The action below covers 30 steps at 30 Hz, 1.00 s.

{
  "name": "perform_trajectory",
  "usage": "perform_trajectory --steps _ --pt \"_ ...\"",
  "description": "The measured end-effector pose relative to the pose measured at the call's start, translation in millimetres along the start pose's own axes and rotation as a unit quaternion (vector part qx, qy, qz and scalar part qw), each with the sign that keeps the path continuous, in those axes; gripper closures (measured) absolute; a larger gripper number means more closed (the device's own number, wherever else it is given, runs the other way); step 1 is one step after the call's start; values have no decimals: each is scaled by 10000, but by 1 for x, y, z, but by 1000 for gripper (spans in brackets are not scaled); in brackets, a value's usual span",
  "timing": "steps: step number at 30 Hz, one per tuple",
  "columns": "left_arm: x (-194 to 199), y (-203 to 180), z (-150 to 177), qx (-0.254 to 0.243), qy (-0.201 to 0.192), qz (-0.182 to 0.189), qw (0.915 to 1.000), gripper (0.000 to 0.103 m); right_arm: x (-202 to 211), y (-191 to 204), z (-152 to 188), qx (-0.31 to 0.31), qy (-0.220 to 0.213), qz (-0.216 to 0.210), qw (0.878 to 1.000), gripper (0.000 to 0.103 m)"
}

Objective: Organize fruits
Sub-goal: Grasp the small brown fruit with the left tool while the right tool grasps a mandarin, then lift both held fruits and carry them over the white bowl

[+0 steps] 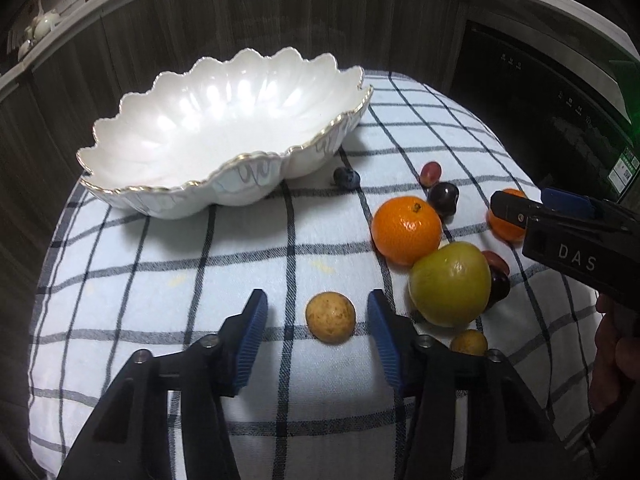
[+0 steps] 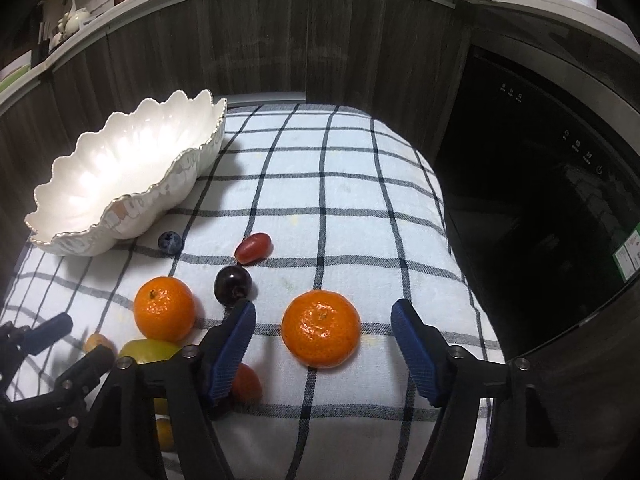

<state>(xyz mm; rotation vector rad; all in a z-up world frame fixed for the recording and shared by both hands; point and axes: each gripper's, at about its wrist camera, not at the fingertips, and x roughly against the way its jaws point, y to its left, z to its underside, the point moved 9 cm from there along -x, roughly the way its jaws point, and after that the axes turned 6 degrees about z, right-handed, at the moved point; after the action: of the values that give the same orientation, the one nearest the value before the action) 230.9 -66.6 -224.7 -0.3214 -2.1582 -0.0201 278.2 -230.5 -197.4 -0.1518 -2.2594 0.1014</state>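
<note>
Only left gripper (image 1: pixel 318 308) view shows brown fruit (image 1: pixel 330 317) between open fingers.

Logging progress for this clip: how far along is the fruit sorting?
Nothing looks done: the white bowl is empty. Nothing is held; the left gripper is open around a small yellow-brown fruit, and the right gripper is open around an orange. All visible fruit, including the blueberry, remains on the checked cloth.

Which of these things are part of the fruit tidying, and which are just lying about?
Part of the job: bowl, two oranges, green fruit, grapes, cherry, blueberry, brown fruit.

Lying about: checked cloth, teapot, dark appliance.
</note>
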Motion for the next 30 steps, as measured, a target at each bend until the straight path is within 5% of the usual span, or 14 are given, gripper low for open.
perform_trajectory --steps 7,15,30 --pt "-5 -2 4 18 79 62 9999 66 -6 0 6 -27 69 -6 10000 34" --pt "-7 -5 6 -46 95 93 9999 76 -15 0 13 -31 220 -39 9997 52" --pt "4 -4 1 -108 -75 31 9999 77 -3 1 11 -39 97 -112 9999 59"
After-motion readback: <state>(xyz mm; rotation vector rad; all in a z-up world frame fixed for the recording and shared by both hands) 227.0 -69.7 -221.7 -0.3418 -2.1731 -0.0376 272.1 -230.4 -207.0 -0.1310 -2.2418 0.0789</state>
